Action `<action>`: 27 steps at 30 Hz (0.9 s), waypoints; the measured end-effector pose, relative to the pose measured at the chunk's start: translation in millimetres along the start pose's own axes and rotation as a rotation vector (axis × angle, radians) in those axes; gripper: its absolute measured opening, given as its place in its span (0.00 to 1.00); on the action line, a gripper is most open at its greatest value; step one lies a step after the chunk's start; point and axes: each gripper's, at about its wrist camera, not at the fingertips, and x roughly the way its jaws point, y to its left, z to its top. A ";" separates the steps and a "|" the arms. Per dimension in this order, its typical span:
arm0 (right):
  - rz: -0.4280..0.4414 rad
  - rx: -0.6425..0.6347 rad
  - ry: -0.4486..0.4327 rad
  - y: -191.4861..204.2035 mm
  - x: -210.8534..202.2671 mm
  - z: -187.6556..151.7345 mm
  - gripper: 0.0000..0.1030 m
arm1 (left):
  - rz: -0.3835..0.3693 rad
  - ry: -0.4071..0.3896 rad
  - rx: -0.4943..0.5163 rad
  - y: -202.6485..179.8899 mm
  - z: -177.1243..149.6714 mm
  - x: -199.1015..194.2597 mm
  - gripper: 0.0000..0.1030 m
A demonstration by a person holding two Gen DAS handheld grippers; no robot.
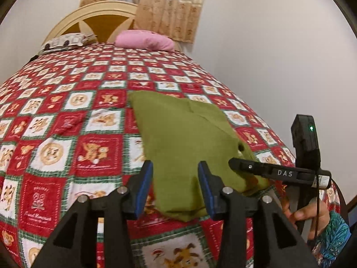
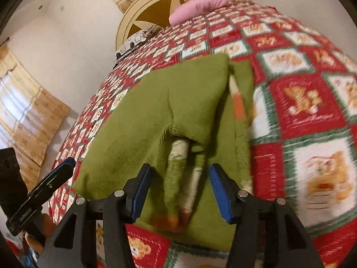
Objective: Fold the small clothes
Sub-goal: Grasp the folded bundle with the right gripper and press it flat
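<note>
A small green garment [image 1: 178, 138] lies folded on a bed covered by a red, white and green checked quilt [image 1: 67, 116] printed with teddy bears, toward the near right part of the bed as the left wrist view shows it. The left gripper [image 1: 176, 185] hangs just above the garment's near edge with its blue-padded jaws partly open; green cloth shows in the gap between them, but the pads do not press on it. The right gripper [image 2: 178, 189] likewise stands over the near end of the garment, jaws parted a little wider and nothing clamped. In the right wrist view, the folded layers leave a cream and orange striped part [image 2: 237, 98] peeking out along the right fold and near the middle; motion blur makes it hard to say whether this is a cuff or a lining. At the far end of the bed, a pink pillow [image 1: 145, 40] sits to the right of a patterned white one [image 1: 67, 41], both against a cream headboard [image 1: 93, 15], with beige curtains [image 1: 167, 4] behind. A hand [image 1: 308, 212] with a blue patterned sleeve grips the right gripper's handle at the near right.
</note>
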 end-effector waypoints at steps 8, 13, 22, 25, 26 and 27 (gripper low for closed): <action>0.007 -0.037 0.063 6.2 10.1 5.2 0.12 | 0.030 0.005 -0.035 19.3 4.0 0.1 0.42; -0.027 -0.111 -0.009 11.7 -28.1 26.7 0.10 | 0.040 0.015 -0.014 21.0 12.8 6.2 0.42; -0.150 -0.148 0.084 -21.3 -30.3 16.6 0.10 | 0.044 0.048 -0.013 10.2 30.2 40.9 0.42; -0.158 -0.165 0.041 -25.9 -25.4 7.0 0.10 | 0.049 0.081 0.004 0.4 24.8 56.6 0.43; -0.166 -0.160 0.030 -26.4 -25.8 7.0 0.11 | 0.084 0.096 0.030 -3.7 19.1 62.7 0.47; -0.174 -0.158 0.028 -26.4 -25.5 6.7 0.11 | 0.126 0.099 0.056 -5.9 13.6 66.6 0.54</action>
